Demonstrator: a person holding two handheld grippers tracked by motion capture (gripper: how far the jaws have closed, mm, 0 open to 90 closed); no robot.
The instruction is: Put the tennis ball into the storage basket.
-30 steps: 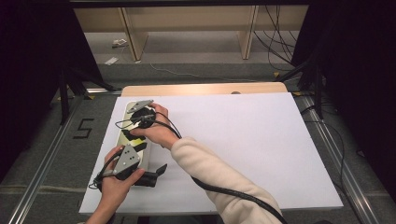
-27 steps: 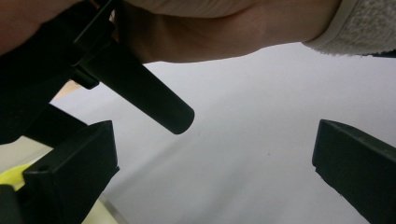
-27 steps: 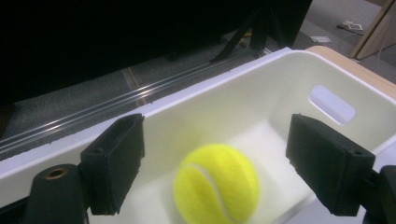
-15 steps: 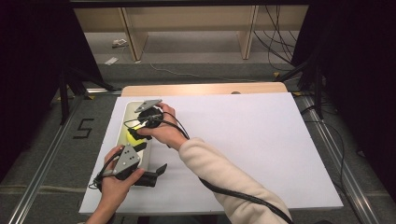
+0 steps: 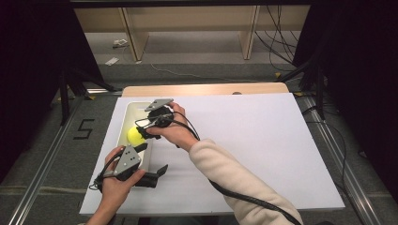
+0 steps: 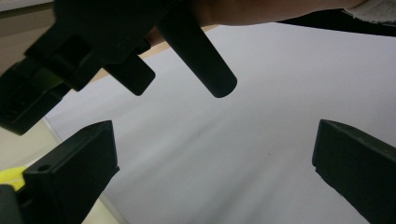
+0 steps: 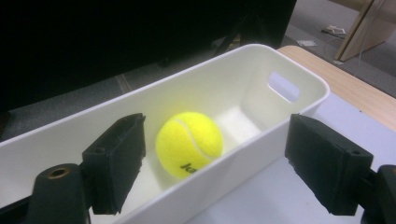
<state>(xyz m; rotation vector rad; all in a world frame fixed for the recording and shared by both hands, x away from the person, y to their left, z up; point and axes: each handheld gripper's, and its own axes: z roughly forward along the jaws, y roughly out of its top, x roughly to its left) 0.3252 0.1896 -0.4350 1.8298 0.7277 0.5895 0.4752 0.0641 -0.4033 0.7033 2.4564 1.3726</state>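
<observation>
With its jaws spread wide and empty, the right gripper (image 7: 212, 163) should draw straight back from the tennis ball (image 7: 189, 143) lying in the white bin (image 7: 299, 79), at 9 o'clock on the table, while the left gripper (image 5: 152, 174), equally open, steadies nearby.

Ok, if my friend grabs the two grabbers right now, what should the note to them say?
Right gripper: open, holding nothing, poised over the white bin.
Left gripper: open, holding nothing, low over the white board beside the bin's near end.
Tennis ball: lying on the bin's floor, free of both grippers.
Done: the ball is in the bin.
Left: probably just draw both grippers away; nothing else on the board seems to need moving.
</observation>
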